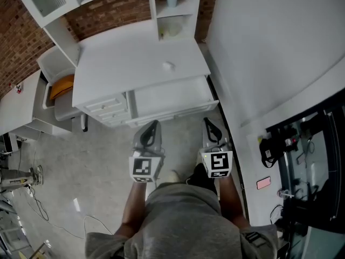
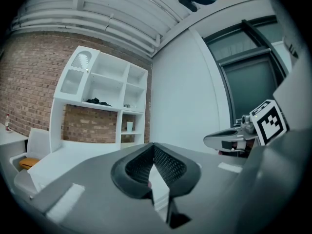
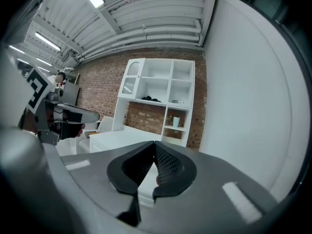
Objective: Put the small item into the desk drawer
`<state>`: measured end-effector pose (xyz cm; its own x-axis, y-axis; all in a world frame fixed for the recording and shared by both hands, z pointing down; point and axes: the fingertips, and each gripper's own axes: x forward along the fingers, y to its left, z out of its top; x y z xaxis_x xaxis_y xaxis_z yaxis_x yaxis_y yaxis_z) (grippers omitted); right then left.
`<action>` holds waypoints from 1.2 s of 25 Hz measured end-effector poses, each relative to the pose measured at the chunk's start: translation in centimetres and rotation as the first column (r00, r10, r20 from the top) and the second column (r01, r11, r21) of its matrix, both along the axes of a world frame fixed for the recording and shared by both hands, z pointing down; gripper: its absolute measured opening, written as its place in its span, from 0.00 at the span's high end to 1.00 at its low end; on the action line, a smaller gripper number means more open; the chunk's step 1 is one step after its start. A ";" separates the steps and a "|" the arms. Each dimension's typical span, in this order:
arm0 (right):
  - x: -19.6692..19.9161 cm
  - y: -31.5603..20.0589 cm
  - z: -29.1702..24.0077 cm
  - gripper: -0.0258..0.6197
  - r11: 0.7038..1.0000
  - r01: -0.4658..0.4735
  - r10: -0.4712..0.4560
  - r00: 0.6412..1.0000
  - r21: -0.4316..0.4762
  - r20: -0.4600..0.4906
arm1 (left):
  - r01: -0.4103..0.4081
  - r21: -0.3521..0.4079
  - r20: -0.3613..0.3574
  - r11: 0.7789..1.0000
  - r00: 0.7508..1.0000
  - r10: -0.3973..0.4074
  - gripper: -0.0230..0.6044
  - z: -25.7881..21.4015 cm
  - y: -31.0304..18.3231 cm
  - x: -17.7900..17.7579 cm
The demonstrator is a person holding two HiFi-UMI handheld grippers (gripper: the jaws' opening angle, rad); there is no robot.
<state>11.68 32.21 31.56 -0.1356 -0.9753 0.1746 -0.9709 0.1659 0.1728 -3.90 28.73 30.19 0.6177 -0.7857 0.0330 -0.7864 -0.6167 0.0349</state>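
The left gripper [image 1: 153, 127] and right gripper [image 1: 209, 124] both have their jaws pressed together and empty, near the open drawer's [image 1: 172, 97] front edge. A white wall [image 1: 269, 47] stands close beside the right jaws. The small item [image 1: 168, 66] lies beyond the drawer on the desk [image 1: 129, 63], too small to make out.

Left gripper [image 1: 152, 125], right gripper [image 1: 208, 123], held forward, fingers closed

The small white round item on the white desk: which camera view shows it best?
The head view: it looks down on the small white round item on the white desk. In both gripper views it cannot be made out.
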 end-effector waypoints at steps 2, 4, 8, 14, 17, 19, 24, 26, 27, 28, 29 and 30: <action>0.2 -0.9 0.2 0.96 1.000 0.005 -0.005 1.000 -0.003 0.006 | 0.004 -0.009 0.005 1.000 1.000 -0.004 0.94 0.3 -0.8 0.3; 0.5 -2.0 0.4 0.96 1.000 0.014 -0.014 1.000 -0.005 0.013 | 0.012 -0.017 0.015 1.000 1.000 -0.012 0.94 0.6 -1.7 0.5; 1.3 -5.2 0.9 0.96 0.999 0.048 -0.048 0.999 -0.004 0.016 | 0.048 -0.019 0.024 0.999 0.999 -0.047 0.94 1.1 -4.4 1.1; 2.6 -11.9 1.6 0.96 0.993 0.115 -0.115 0.993 -0.013 0.032 | 0.118 -0.032 0.046 0.992 0.992 -0.117 0.94 1.7 -9.8 2.2; 3.0 -15.6 1.3 0.96 0.988 0.156 -0.155 0.987 -0.018 0.034 | 0.156 -0.040 0.046 0.987 0.987 -0.154 0.94 1.5 -12.9 2.7; 3.2 -17.6 1.5 0.96 0.983 0.183 -0.182 0.983 -0.027 0.032 | 0.181 -0.047 0.045 0.982 0.983 -0.179 0.94 1.6 -14.7 3.1; 4.0 -21.8 2.1 0.96 0.968 0.247 -0.246 0.969 -0.053 0.031 | 0.235 -0.067 0.045 0.970 0.972 -0.232 0.94 2.1 -18.2 4.1; 4.2 -23.3 2.2 0.96 0.961 0.270 -0.269 0.963 -0.058 0.031 | 0.257 -0.072 0.046 0.964 0.966 -0.254 0.94 2.3 -19.4 4.4; 4.4 -24.0 2.3 0.96 0.958 0.280 -0.278 0.960 -0.060 0.031 | 0.267 -0.075 0.047 0.961 0.963 -0.264 0.94 2.4 -19.9 4.6; 4.6 -24.6 2.4 0.96 0.955 0.289 -0.287 0.957 -0.063 0.033 | 0.276 -0.077 0.048 0.958 0.961 -0.273 0.94 2.5 -20.3 4.8; 4.8 -25.2 2.5 0.96 0.952 0.298 -0.296 0.955 -0.065 0.035 | 0.284 -0.079 0.052 0.955 0.958 -0.281 0.94 2.6 -20.8 5.0; 5.0 -25.8 2.5 0.96 0.949 0.307 -0.305 0.952 -0.067 0.038 | 0.293 -0.081 0.056 0.953 0.956 -0.289 0.94 2.6 -21.2 5.2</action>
<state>16.66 6.43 34.11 -0.4308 -0.8715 0.2342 -0.8759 0.4663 0.1239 1.32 7.54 32.80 0.3595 -0.9239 0.1308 -0.9331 -0.3574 0.0404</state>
